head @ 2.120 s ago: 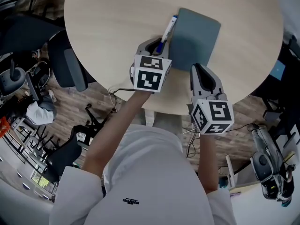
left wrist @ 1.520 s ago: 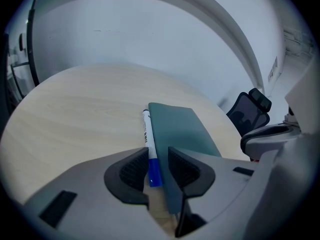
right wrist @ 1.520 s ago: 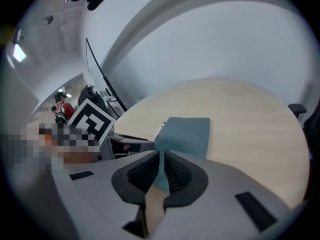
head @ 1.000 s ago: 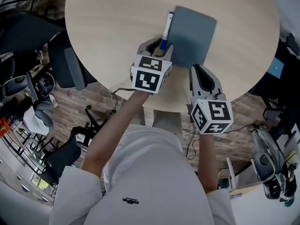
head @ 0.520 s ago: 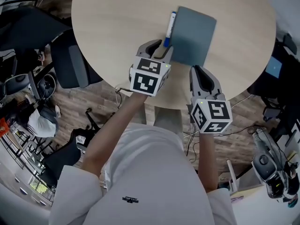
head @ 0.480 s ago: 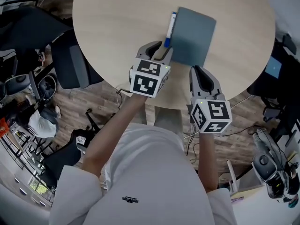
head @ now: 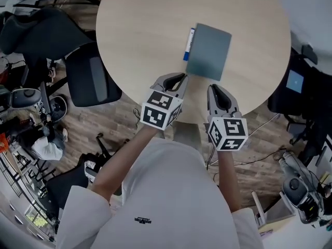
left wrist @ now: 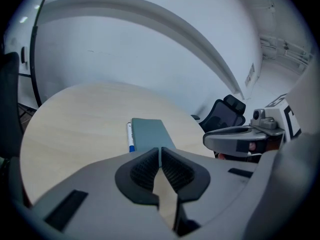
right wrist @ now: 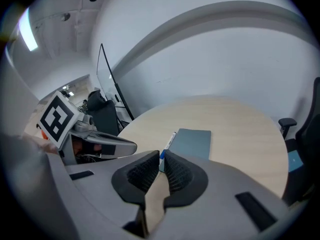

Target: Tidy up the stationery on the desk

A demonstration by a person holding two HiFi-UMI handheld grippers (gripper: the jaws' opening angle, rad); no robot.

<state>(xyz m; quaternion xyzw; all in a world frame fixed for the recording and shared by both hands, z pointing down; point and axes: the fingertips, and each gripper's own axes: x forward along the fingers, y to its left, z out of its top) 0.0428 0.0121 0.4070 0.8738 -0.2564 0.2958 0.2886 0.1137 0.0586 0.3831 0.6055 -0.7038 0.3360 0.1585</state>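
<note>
A grey-blue notebook lies flat on the round wooden table. A white pen with a blue cap rests along the notebook's left edge, parallel to it. My left gripper hovers at the table's near edge, short of the pen, shut and holding nothing. My right gripper is beside it, also shut and holding nothing. In the left gripper view the pen and notebook lie just beyond the left gripper. The right gripper view shows the notebook and pen ahead of the right gripper.
A dark office chair stands close to the table's left side, with another dark chair behind it. More dark furniture with a blue label sits at the right. Wooden floor and cables lie below the table's near edge.
The pen went from slanted at my left jaws to lying straight along the notebook's edge. My left gripper has let it go, and both grippers have drawn back toward the table's near edge.
</note>
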